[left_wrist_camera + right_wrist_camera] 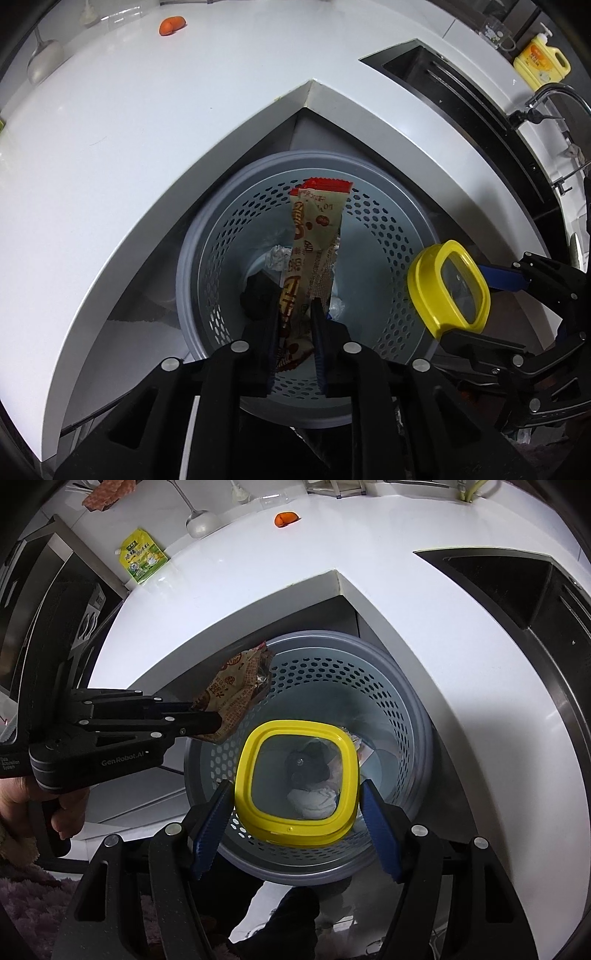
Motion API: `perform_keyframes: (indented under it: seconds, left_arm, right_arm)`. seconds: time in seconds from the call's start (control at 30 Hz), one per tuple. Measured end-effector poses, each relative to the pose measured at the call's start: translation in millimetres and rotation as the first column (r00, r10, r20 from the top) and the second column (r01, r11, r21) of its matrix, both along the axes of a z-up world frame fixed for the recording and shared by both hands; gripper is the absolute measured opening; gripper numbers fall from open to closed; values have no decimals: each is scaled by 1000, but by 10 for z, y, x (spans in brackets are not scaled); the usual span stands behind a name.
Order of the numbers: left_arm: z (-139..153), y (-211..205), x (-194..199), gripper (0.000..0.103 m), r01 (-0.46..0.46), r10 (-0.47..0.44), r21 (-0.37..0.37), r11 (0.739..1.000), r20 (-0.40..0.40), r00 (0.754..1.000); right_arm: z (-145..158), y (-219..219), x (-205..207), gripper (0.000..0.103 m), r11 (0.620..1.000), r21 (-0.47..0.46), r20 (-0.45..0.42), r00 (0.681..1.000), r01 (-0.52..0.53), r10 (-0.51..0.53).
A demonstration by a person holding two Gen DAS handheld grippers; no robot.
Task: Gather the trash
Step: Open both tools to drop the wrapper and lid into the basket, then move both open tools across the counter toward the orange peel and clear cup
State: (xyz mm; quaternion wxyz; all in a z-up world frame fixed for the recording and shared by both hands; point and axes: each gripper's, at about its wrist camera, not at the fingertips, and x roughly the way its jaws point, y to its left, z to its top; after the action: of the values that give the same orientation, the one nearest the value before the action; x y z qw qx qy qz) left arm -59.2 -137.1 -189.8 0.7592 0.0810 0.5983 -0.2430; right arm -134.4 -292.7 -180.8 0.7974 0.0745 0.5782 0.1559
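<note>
A grey perforated trash bin (pixel 384 236) stands below the corner of a white counter; it also shows in the right wrist view (pixel 399 709). My left gripper (pixel 295 332) is shut on a long beige and red snack wrapper (pixel 314 236) held over the bin's mouth; the wrapper also shows in the right wrist view (pixel 236 698). My right gripper (pixel 295 812) is shut on a yellow-rimmed clear lid (pixel 295 734), held above the bin; the lid also shows in the left wrist view (pixel 448 288). Crumpled white paper (pixel 314 801) and a dark object lie in the bin.
On the white counter (pixel 129 122) lie an orange scrap (pixel 171 25), a green-yellow sachet (pixel 142 555) and a wine glass (pixel 199 518). A black sink (pixel 461 92) with a tap and a yellow soap bottle (pixel 541 64) are at the right.
</note>
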Motion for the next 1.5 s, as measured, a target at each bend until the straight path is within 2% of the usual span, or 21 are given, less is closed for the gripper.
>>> perform_keyframes:
  seconds: [0.17, 0.23, 0.3, 0.47, 0.57, 1.13, 1.3, 1.5]
  left_arm:
    - [65, -46, -3, 25, 0, 0, 1, 1000, 37, 999]
    - [88, -32, 10, 42, -14, 14, 6, 1000, 49, 999]
    - [127, -16, 15, 54, -28, 28, 2, 1000, 62, 998]
    - [185, -18, 13, 57, -28, 29, -7, 1000, 70, 997]
    - [211, -7, 14, 64, -37, 38, -15, 999, 67, 997]
    - [690, 82, 48, 70, -71, 76, -31, 997, 194, 978]
    - [898, 253, 225, 76, -106, 117, -59, 993, 236, 965]
    - [1074, 517, 603, 79, -150, 161, -61, 987, 289, 944]
  right_arm:
    - [30, -30, 4, 68, 1000, 1, 8, 1000, 14, -14]
    - [29, -31, -6, 70, 1000, 4, 4, 1000, 12, -12]
    - [18, -49, -22, 74, 1000, 17, 0, 1000, 16, -16]
    - [59, -58, -35, 76, 1000, 16, 14, 1000, 18, -18]
    - [107, -60, -42, 76, 1000, 20, 29, 999, 18, -19]
    - [508, -161, -17, 76, 999, 35, 144, 989, 30, -35]
    - [670, -132, 142, 76, 999, 25, 197, 980, 26, -31]
    - [816, -66, 483, 77, 999, 34, 247, 968, 39, -46]
